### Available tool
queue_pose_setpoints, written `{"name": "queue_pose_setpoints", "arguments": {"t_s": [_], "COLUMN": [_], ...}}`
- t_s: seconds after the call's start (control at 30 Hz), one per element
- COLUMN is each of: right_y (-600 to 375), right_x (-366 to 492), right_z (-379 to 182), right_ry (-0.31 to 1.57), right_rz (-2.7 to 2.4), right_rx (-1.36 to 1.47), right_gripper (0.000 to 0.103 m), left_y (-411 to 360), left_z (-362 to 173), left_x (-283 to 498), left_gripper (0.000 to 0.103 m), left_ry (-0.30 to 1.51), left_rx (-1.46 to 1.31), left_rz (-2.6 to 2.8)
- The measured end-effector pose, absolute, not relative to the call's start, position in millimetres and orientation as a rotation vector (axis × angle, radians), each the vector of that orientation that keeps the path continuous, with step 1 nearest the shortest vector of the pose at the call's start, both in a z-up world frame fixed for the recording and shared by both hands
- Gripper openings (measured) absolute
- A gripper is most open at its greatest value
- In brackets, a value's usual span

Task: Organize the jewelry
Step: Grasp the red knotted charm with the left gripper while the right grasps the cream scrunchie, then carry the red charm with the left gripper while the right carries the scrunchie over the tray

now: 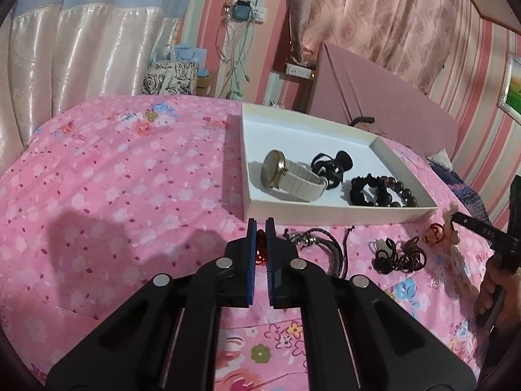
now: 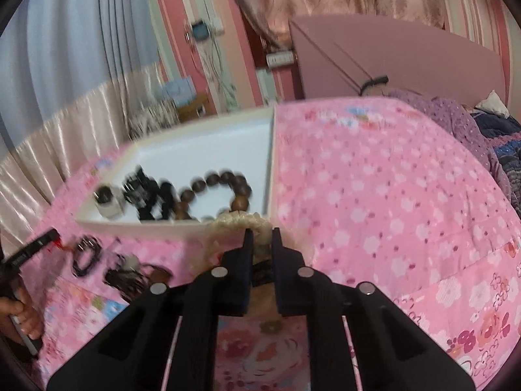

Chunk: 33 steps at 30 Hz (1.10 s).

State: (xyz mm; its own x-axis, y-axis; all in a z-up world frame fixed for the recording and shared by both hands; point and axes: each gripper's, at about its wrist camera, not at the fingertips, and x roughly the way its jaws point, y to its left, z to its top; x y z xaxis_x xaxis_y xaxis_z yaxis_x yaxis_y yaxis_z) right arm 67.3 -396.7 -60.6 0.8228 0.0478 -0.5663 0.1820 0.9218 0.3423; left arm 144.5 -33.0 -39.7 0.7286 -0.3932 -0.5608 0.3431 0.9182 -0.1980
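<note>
Both our grippers clamped on jewelry beside the white tray

Our left gripper (image 1: 260,224) pinches a red bead piece (image 1: 260,254) between its fingers; the white tray (image 1: 342,216) lies just ahead-right. Our right gripper (image 2: 262,234) clamps a pale bead bracelet (image 2: 241,221) at the tray's near corner.

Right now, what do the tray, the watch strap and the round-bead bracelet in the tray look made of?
Tray: likely matte white cardboard, with thin folded walls and no shine.
Watch strap: cream segmented links, perhaps ceramic or plastic; cannot tell which.
Round-bead bracelet: dark brown, softly polished beads, probably wood.
</note>
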Motion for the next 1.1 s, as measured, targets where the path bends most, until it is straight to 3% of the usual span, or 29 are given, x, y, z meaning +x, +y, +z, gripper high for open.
{"name": "queue_pose_setpoints", "arguments": {"t_s": [0.8, 1.1], "right_y": [-383.9, -390.9], "right_x": [35.9, 48.1], "right_z": [-5.4, 21.8], "right_ry": [0.35, 0.393], "right_rz": [0.006, -0.053], "right_rx": [0.378, 0.336], "right_gripper": [0.01, 0.01], "left_y": [-20.6, -30.1], "left_z": [-13.5, 31.3], "left_x": [136.8, 137.8], "left_gripper": [0.003, 0.003], "left_ry": [0.539, 0.503], "left_rx": [-0.118, -0.069], "left_rz": [-0.401, -0.408]}}
